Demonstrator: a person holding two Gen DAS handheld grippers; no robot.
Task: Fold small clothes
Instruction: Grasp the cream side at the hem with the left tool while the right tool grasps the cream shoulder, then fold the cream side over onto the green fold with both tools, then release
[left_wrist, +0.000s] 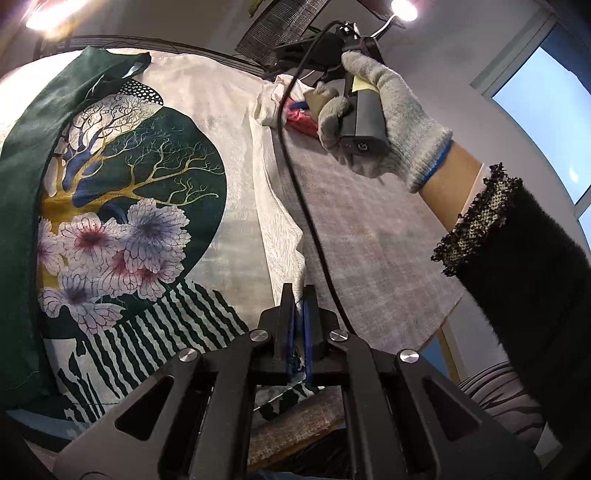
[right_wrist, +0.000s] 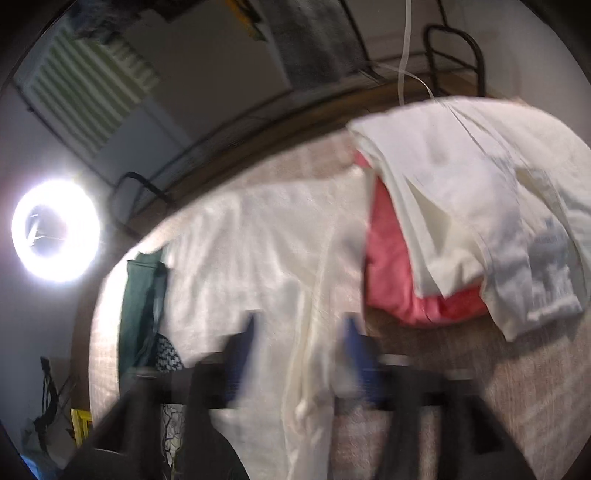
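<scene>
- The tabletop (left_wrist: 376, 236), under a grey cloth, carries everything.
- A white printed shirt (left_wrist: 236, 206) (tree and flowers) lies flat at 9 o'clock.
- Folded clothes (right_wrist: 461, 221) sit at 1 o'clock.
- Left claw (left_wrist: 299, 325) is clenched on the shirt's edge.
- Right claw (right_wrist: 299, 354) is released, straddling a shirt fold.

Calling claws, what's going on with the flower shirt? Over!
Left claw shut on flower shirt hem. Right claw open above shirt's side edge. Folded pile beside, cable trailing across.
</scene>
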